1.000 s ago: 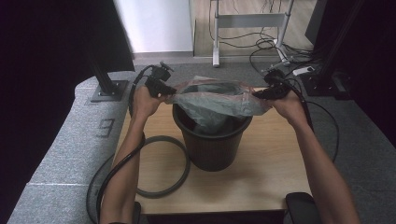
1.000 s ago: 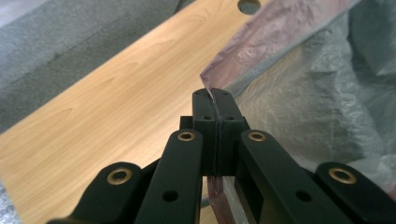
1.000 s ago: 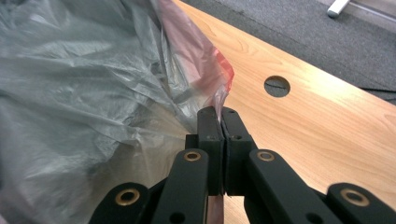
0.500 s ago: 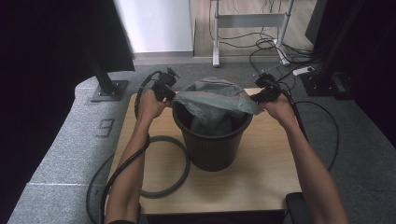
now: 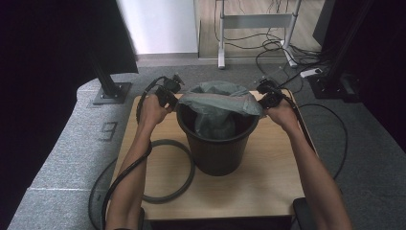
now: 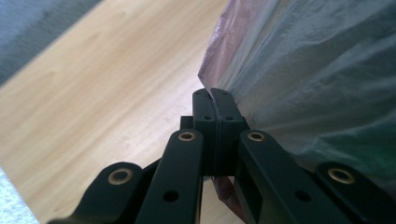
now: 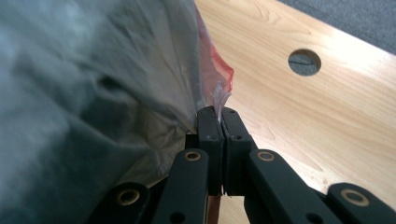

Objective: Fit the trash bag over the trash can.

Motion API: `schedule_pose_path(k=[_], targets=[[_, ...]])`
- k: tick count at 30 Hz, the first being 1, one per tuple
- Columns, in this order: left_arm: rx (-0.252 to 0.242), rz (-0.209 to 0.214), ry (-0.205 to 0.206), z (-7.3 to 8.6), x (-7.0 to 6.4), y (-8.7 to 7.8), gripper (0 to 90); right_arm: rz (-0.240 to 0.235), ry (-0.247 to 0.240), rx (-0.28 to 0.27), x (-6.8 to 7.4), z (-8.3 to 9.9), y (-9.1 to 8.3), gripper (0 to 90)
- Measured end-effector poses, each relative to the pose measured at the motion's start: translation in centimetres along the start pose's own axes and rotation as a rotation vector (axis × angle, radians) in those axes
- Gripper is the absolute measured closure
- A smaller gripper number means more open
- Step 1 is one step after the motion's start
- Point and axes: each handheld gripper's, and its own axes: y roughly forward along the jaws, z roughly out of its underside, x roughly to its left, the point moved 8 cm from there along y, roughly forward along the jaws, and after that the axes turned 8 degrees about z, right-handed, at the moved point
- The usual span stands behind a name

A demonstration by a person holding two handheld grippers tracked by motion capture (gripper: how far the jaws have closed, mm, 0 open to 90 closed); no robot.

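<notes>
We hold the bag (image 5: 218,103) stretched between both tongs, left (image 5: 168,93) and right (image 5: 266,93), each clenched on its rim, so its mouth spans the bin (image 5: 216,148) beneath them.

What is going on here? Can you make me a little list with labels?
Work: fitting a grey plastic bag into a dark bin
Left hand-held gripper: shut on the bag's edge
Right hand-held gripper: shut on the opposite edge
Bag: stretched across the bin's mouth, middle sagging inside
Bin: upright on the wooden table
Also there: a dark ring lying flat on the table, left of the bin
</notes>
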Motion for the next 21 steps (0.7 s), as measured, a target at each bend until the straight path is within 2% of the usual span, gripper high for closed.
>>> schedule_pose_path(k=[4, 5, 6, 7, 8, 9, 10, 11, 12, 14, 16, 18, 21], targets=[[-0.025, 0.029, 0.009, 0.6, -0.3, -0.7, 89.0, 0.004, 0.012, 0.014, -0.9, 0.9, -0.3, 87.2], [-0.035, 0.049, 0.005, 0.9, -0.4, -0.9, 88.7, 0.000, 0.015, 0.012, -1.0, 1.1, -0.3, 87.2], [-0.047, 0.079, 0.006, 1.1, -0.5, -1.1, 86.8, -0.011, 0.015, 0.007, -1.1, 1.4, -0.5, 87.2], [-0.063, 0.104, 0.015, 1.3, -0.7, -1.3, 76.2, -0.031, 0.008, 0.000, -1.0, 1.9, -0.8, 85.7], [-0.089, 0.118, 0.031, 1.4, -0.8, -1.6, 76.2, -0.031, 0.008, 0.000, -1.0, 1.9, -0.8, 85.7], [-0.117, 0.113, 0.039, 1.4, -0.8, -2.1, 68.9, -0.035, 0.004, -0.003, -1.0, 2.0, -1.1, 81.4], [-0.148, 0.111, 0.033, 1.5, -0.7, -2.6, 65.7, -0.033, 0.000, -0.009, -1.1, 2.1, -1.3, 74.9], [-0.182, 0.123, 0.031, 1.4, -0.6, -3.3, 58.3, -0.025, 0.004, -0.028, -1.4, 2.1, -2.1, 60.9], [-0.214, 0.141, 0.037, 1.3, -0.7, -4.0, 58.3, -0.025, 0.004, -0.028, -1.4, 2.1, -2.1, 60.9], [-0.261, 0.150, 0.061, 1.1, -0.7, -5.5, 55.0, -0.042, -0.004, -0.052, -1.4, 1.9, -3.3, 52.0], [-0.278, 0.172, 0.084, 1.0, -1.1, -6.5, 52.7, -0.048, -0.019, -0.083, -1.4, 1.7, -4.5, 46.3], [-0.290, 0.190, 0.108, 1.0, -1.7, -7.3, 50.8, -0.083, -0.025, -0.114, -1.1, 1.4, -5.9, 43.8], [-0.276, 0.175, 0.137, 1.3, -2.2, -7.7, 51.4, -0.117, -0.055, -0.132, -0.5, 1.3, -7.2, 43.2]])
